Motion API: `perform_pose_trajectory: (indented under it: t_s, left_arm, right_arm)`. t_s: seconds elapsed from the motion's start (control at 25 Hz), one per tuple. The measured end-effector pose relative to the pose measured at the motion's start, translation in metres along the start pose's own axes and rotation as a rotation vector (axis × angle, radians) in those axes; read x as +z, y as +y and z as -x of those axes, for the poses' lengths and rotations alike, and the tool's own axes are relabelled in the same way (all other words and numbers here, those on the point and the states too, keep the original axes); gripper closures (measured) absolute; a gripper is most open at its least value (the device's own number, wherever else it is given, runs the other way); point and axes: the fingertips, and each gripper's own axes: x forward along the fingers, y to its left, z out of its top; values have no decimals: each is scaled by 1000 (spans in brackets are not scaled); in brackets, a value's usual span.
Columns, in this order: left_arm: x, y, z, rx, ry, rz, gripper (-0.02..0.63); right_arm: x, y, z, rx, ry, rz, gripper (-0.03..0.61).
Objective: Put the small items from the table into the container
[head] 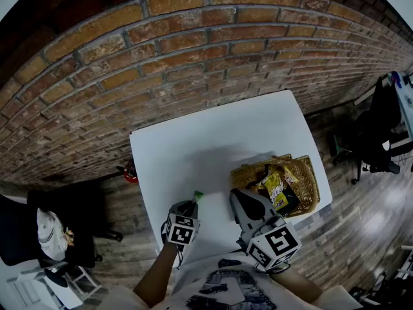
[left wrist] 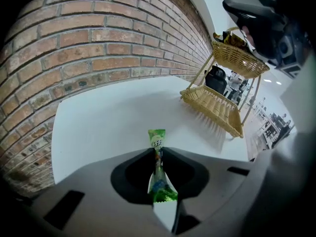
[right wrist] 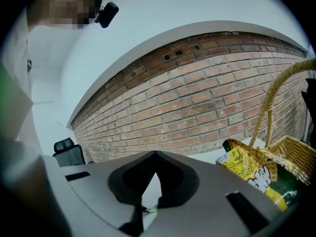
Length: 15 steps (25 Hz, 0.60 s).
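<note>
Left gripper (left wrist: pixel 158 154), hand-held, marker cube (head: pixel 182 230) mounted on top: jaws are closed upon a slim green sachet (left wrist: pixel 157 138), which is pinched edge-on between the pads, its printed end projecting beyond the tips above the white table (head: pixel 193 147). In the head view the sachet is located at the near edge of the table, left of the basket and well apart from it. Right gripper (right wrist: pixel 155 154), likewise hand-held and cube-fitted (head: pixel 274 244): jaw tips are brought together and nothing is seen to be clamped; it is held just beside the near left corner of the basket. Two-tiered wicker basket (head: pixel 308 173) with a hoop handle: set at the right side of the table, with a yellow snack packet (head: pixel 276 187) and a dark packet lodged in the upper tier. Brick wall (head: pixel 193 57): seen behind the table.
</note>
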Motion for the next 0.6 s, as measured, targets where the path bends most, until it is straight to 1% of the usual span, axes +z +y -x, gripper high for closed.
perform_pose_trajectory:
  t_s: [0.36,0.6]
  left_arm:
    - [7,-7,21,29,-65,7,514]
    - [29,-20,48,58,-143,9,517]
  right_arm:
    - [9,9,19,18,-44,12,560]
    - [16,13,36,41,-74,17,560]
